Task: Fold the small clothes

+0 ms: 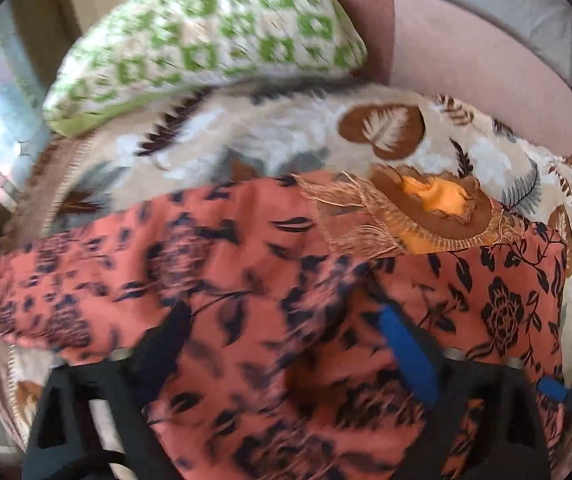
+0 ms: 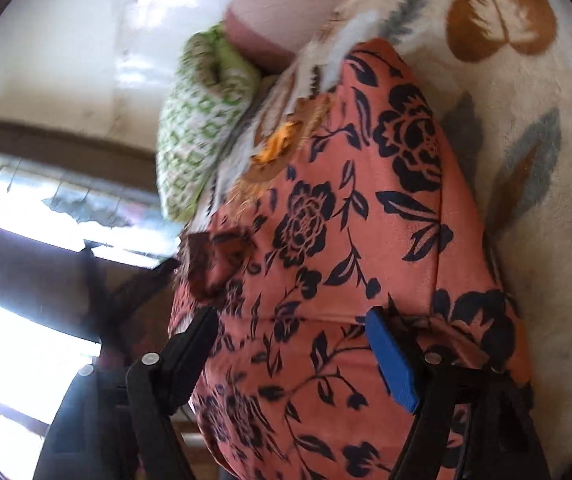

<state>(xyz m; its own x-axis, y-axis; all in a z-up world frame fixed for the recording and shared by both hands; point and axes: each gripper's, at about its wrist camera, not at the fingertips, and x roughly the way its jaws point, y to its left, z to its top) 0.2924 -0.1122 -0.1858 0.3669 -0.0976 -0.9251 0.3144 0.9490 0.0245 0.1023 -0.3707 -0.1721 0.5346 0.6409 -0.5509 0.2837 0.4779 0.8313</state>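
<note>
Both claws gape unclamped over the coral floral garment [image 2: 345, 240], left gripper [image 1: 282, 328], right gripper [image 2: 289, 332]; leaf-print blanket [image 2: 525, 208] beyond its edge; no readable writing.

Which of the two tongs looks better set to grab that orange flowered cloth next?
Probably the right tongs: they stand open over a sharply seen fold of the orange flowered cloth. The left tongs hover over it too, but blurred.

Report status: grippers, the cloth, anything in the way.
Left gripper and right gripper open over the orange flowered cloth, not clamped. Cloth spread on leaf-print blanket. Green pillow behind, clear.
</note>
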